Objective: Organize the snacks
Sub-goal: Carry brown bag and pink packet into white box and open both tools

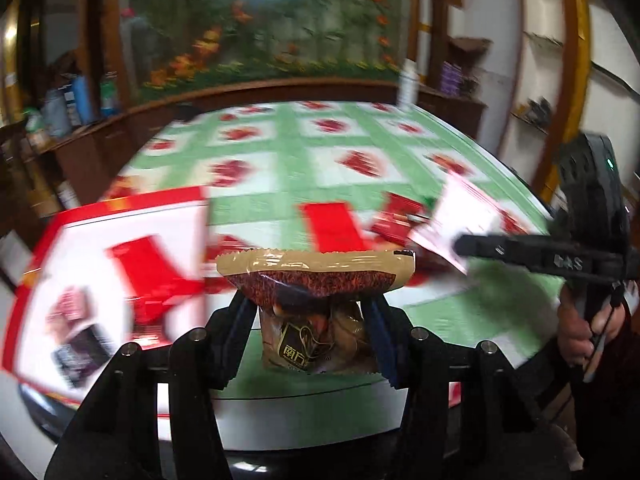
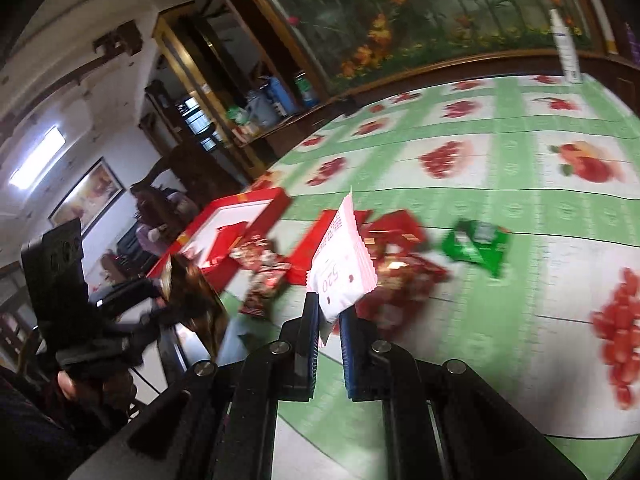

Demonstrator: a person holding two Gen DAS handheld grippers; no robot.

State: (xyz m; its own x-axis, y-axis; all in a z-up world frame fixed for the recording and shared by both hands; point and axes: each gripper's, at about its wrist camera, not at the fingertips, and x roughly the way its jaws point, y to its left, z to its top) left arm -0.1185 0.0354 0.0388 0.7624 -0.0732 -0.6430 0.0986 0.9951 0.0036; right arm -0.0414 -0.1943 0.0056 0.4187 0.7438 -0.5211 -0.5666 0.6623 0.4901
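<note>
**Two packets up, both hands loaded**

The brown snack packet sits clamped in my left tool, above the counter beside the red box. My right tool pinches the pink packet by a thin corner; that could slip.

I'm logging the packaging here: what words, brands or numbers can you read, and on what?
"520": white-pink packet in the right gripper.
"南方": brown snack packet in the left gripper; smaller print unreadable.
Red box and green packet: too blurred.
</note>
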